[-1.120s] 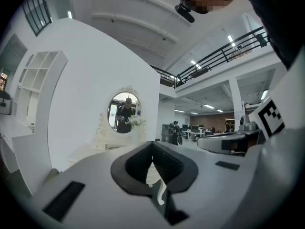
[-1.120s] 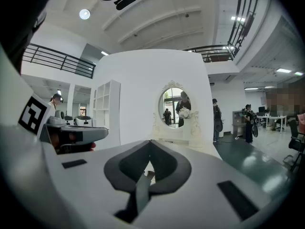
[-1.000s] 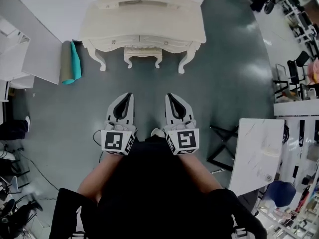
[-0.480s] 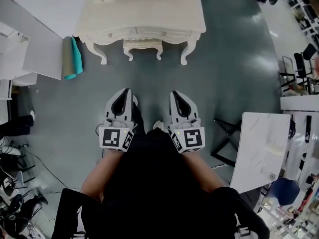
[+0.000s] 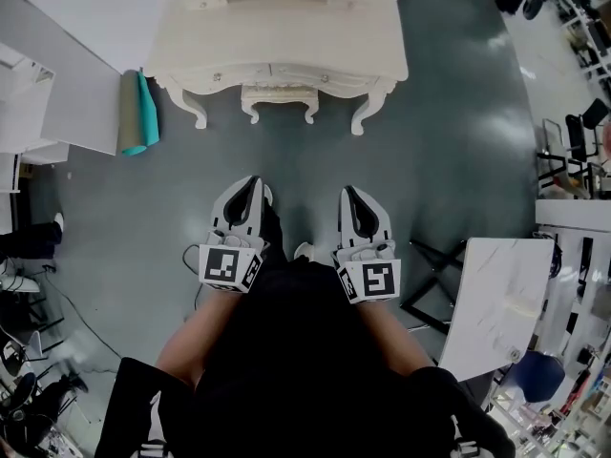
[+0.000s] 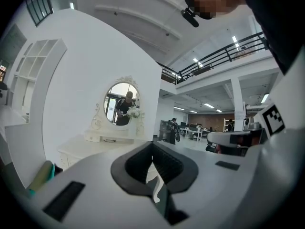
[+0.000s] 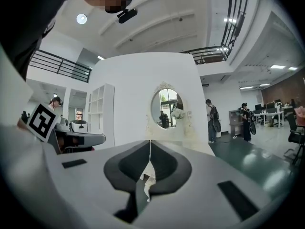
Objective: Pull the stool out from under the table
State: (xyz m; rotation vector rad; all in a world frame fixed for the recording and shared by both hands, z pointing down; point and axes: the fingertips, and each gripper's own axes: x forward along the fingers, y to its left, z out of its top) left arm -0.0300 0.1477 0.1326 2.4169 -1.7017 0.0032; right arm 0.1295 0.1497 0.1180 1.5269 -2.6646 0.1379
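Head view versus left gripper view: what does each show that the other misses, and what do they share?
Head view only: the stool tucked under the dressing table, seen from above, and the white-topped side table at right. Left gripper view only: the oval mirror standing on the dressing table, and the balcony railing high in the hall. Both: the dressing table, the teal roll beside it, and the left hand-held gripper, jaws together with nothing between them.

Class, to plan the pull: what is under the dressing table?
A stool stands under the dressing table. Only its front rail and two legs show; the tabletop covers its seat.
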